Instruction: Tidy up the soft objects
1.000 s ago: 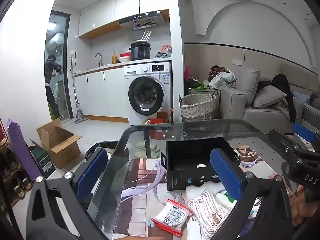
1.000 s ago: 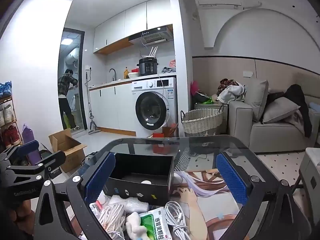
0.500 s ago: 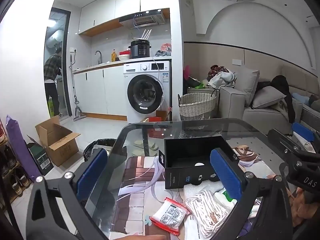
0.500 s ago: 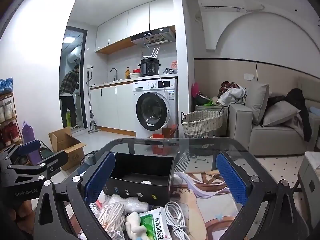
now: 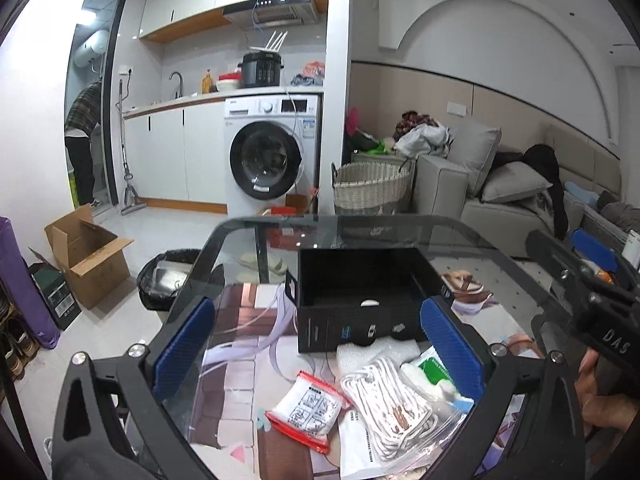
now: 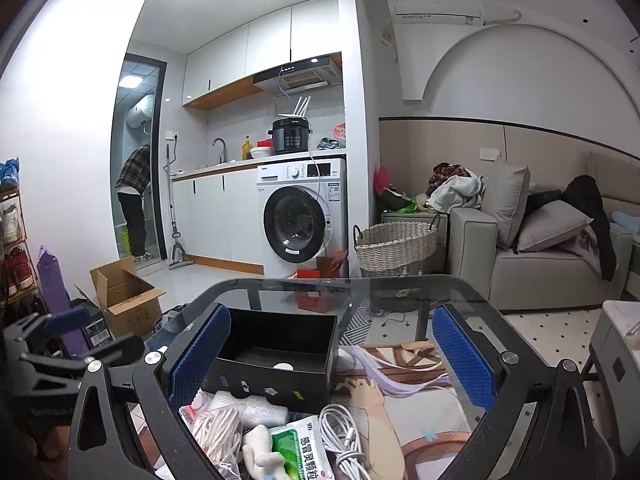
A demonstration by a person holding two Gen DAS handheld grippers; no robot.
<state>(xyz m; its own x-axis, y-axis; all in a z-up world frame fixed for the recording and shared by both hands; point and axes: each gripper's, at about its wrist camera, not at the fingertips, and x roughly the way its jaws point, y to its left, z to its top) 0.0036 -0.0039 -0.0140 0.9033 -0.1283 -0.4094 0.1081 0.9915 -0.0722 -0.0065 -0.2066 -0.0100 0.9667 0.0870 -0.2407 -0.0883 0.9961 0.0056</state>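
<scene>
Hovering: left gripper (image 5: pixel 316 354) and right gripper (image 6: pixel 328 354), fingers spread, empty, near open black cardboard box (image 5: pixel 360 300).
Change: none visible; sorting unstarted.

Black box (image 5: pixel 360 300), red-edged white packet (image 5: pixel 306 408)

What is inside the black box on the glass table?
Inside the black box lies one small white round thing on the floor. The near wall hides the front part of the floor, so more may lie there.

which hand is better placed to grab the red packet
Left, probably. The red packet lies between the open left tongs, just ahead. The right tongs, also open, frame the box and green sachet instead.
</scene>
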